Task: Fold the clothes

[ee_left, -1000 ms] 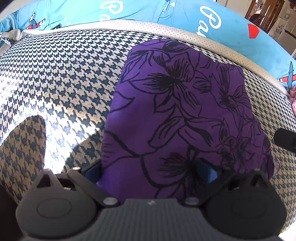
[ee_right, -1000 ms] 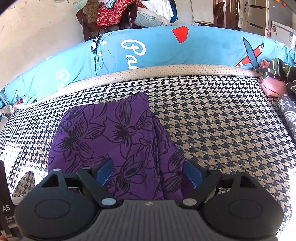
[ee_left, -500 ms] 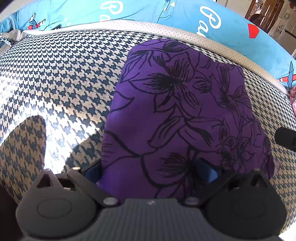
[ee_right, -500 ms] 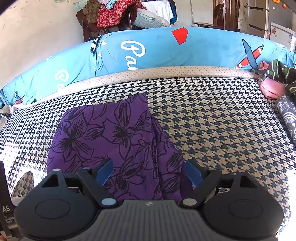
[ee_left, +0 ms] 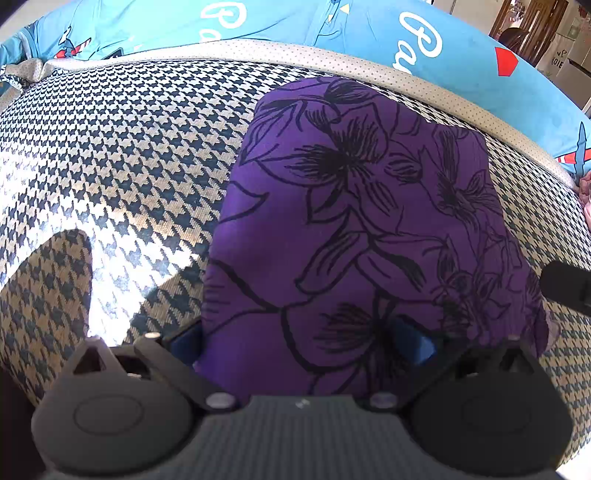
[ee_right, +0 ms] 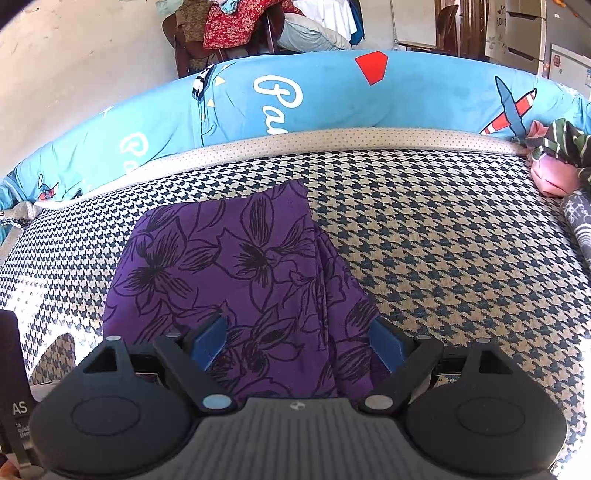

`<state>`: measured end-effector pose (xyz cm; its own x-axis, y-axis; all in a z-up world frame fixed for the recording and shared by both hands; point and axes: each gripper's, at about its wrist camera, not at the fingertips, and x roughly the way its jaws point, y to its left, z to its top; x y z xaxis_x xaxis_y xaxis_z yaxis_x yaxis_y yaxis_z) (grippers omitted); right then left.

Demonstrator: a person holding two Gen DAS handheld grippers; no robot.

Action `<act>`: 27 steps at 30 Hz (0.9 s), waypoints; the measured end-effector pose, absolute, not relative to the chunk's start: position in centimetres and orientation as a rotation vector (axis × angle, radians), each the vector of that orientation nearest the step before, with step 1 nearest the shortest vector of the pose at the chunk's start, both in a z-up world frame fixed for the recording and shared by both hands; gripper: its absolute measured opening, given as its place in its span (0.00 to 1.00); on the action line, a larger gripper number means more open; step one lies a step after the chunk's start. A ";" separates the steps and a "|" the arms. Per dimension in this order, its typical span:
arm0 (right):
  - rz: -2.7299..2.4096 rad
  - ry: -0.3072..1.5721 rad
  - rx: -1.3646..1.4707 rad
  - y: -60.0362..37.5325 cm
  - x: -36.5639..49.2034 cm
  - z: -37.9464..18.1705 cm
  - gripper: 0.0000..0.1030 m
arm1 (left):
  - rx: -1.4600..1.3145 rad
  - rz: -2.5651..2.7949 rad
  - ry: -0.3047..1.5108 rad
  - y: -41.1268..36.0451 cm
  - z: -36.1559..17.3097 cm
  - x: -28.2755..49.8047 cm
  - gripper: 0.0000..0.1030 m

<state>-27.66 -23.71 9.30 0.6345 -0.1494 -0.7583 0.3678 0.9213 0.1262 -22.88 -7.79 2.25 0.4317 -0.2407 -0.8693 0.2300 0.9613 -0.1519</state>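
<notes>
Nothing has shifted over the last second: left gripper (ee_left: 299, 339) and right gripper (ee_right: 299, 343) hang spread above the folded purple floral garment (ee_right: 236, 273) near the mattress's (ee_right: 443, 236) front edge, grasping nothing, so another fold awaits.

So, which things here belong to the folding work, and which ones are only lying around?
Part of the job:
- purple floral cloth, lying on the houndstooth cover
- left gripper, open
- right gripper, open

Just lying about:
- blue bolster behind
- pink and green clothes at the right edge
- clothes heaped on a chair
</notes>
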 end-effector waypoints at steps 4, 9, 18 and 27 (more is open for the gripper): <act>-0.285 0.841 0.277 -23.5 -27.6 9.2 0.82 | -0.010 -0.294 1.085 -7.8 2.2 -22.9 1.00; -0.281 0.842 0.271 -23.4 -27.6 9.2 0.82 | -0.009 -0.293 1.084 -7.6 2.3 -22.8 1.00; -0.281 0.844 0.269 -23.4 -27.7 9.3 0.82 | -0.008 -0.293 1.084 -7.2 2.4 -22.5 1.00; -0.279 0.845 0.269 -23.3 -27.6 9.3 0.82 | -0.008 -0.292 1.085 -6.5 2.5 -22.1 1.00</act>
